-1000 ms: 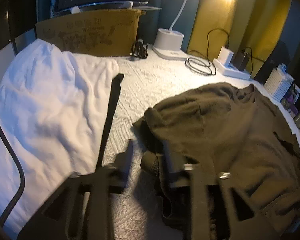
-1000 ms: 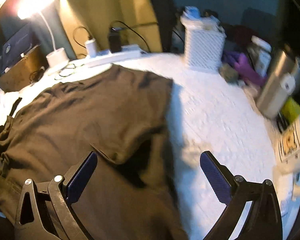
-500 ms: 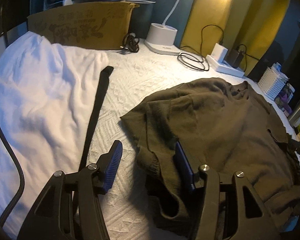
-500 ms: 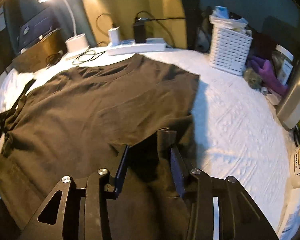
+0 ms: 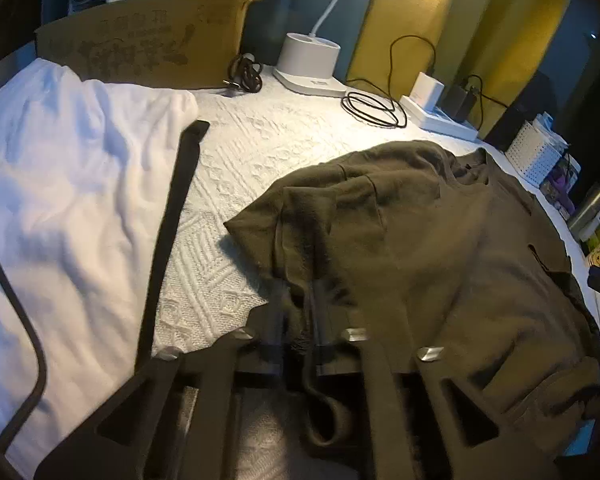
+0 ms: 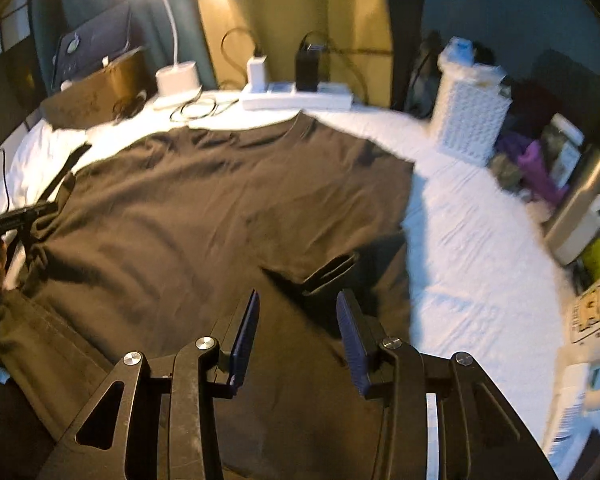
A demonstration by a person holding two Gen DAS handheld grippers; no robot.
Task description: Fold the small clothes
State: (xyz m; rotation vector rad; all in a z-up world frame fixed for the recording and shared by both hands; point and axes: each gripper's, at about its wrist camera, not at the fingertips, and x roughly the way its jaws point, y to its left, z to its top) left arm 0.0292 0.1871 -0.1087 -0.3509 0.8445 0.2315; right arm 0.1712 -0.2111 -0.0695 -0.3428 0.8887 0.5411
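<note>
White quilted table (image 5: 236,152): left claw (image 5: 296,312) closing on the brown T-shirt (image 5: 440,240) sleeve, right claw (image 6: 296,320) apart and empty over its hem, so lifting could bunch it unevenly.

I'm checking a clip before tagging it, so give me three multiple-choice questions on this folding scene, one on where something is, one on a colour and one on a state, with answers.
1. Where does the white lamp base stand?
A. at the far edge of the bed, beside the cardboard box
B. on top of the t-shirt
C. inside the white basket

2. What colour is the t-shirt?
A. bright red
B. dark olive-brown
C. pale blue

3. What is the left hand-held gripper doing?
A. hanging wide open above the white cloth
B. gripping the lamp cord
C. closing on a bunched edge of the t-shirt

Answers: 1 A, the base sits at the far edge next to the box. 2 B, the fabric looks dark olive-brown in both views. 3 C, shirt fabric is pinched between its nearly closed fingers.
</note>
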